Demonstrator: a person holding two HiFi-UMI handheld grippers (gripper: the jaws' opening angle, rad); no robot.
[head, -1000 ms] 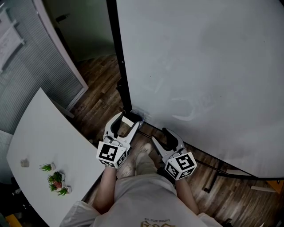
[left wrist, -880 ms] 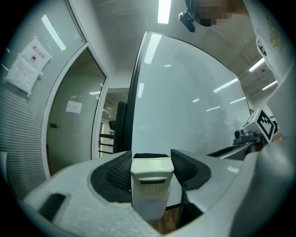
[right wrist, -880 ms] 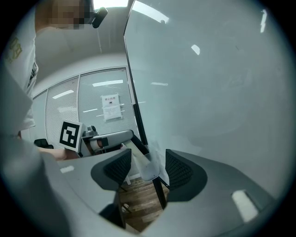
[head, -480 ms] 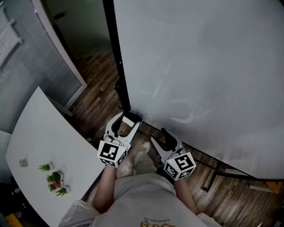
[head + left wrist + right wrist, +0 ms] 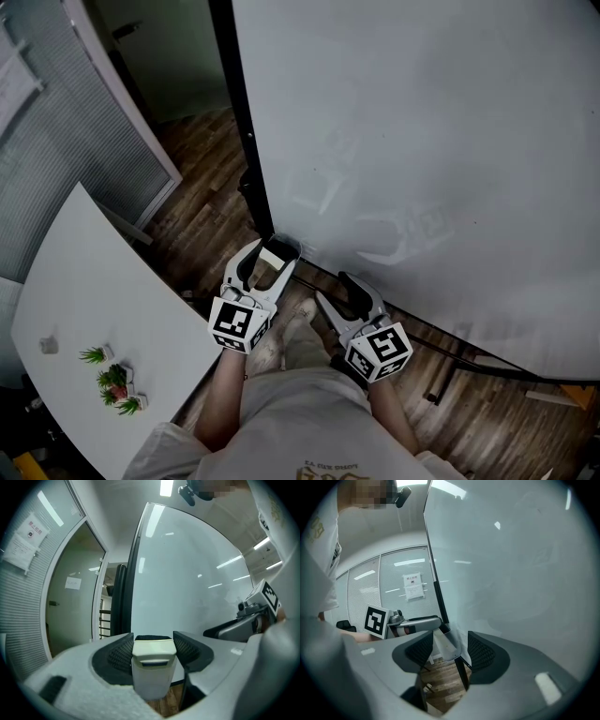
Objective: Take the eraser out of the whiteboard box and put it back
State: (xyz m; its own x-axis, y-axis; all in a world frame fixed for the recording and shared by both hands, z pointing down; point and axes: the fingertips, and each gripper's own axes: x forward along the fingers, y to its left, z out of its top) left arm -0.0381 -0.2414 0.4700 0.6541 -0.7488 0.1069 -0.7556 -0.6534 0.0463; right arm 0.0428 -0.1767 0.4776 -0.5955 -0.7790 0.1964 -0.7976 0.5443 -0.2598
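Note:
My left gripper is shut on the eraser, a cream block with a black felt face. It hangs at the whiteboard's lower left corner, right by the clear whiteboard box. In the left gripper view the eraser stands upright between both pads, filling the left gripper. My right gripper stays lower right of it, open and holding nothing. In the right gripper view the clear box shows beyond the right gripper, with the left gripper's finger beside it.
The big whiteboard fills the right, with its black post and stand bars over the wooden floor. A white table with small potted plants is at the left. A glass wall with blinds stands behind.
My left gripper has sunk a little with the eraser, nearer the box. The right gripper has kept still.

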